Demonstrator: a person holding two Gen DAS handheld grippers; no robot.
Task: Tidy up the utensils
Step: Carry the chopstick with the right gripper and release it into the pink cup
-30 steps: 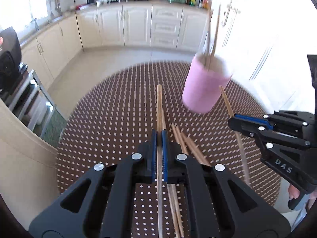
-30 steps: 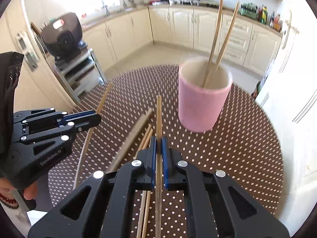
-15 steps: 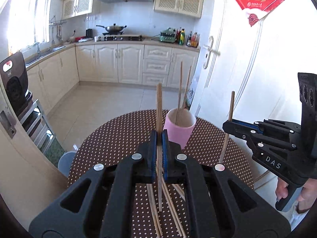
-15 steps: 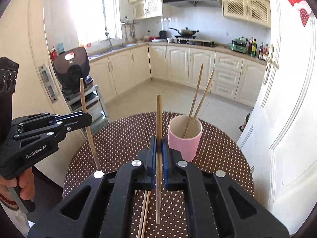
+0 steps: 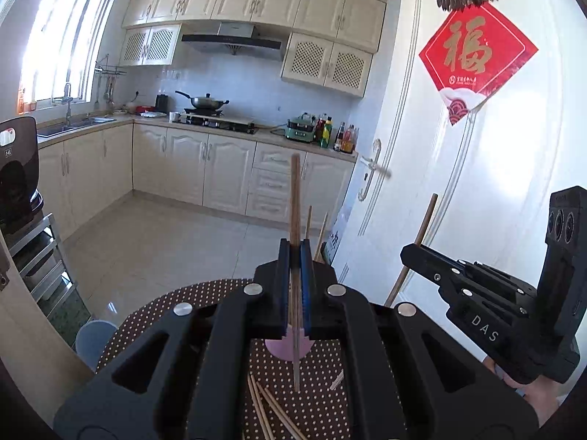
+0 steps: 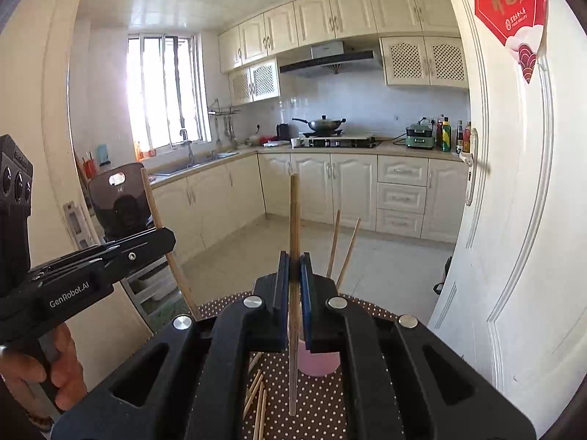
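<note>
My left gripper [image 5: 295,253] is shut on a wooden chopstick [image 5: 294,198] that stands upright, lifted above the table. My right gripper [image 6: 294,256] is likewise shut on an upright chopstick [image 6: 293,216]. Each wrist view shows the other gripper beside it: right gripper [image 5: 409,253], left gripper [image 6: 167,236], each holding its chopstick. The pink cup [image 6: 317,365] stands below and ahead on the brown dotted table [image 6: 323,403], largely hidden by the jaws, with two chopsticks [image 6: 334,242] leaning in it. Loose chopsticks [image 5: 269,409] lie on the table near me.
A white door [image 6: 513,220] with a handle and a red paper sign stands close on the right. A black appliance [image 6: 123,201] on a metal rack is to the left. A pale blue bin [image 5: 93,337] sits beside the table. Kitchen cabinets line the far wall.
Both grippers have risen and tipped upward, each carrying its chopstick off the table. The cup and table have dropped to the bottom of both views.
</note>
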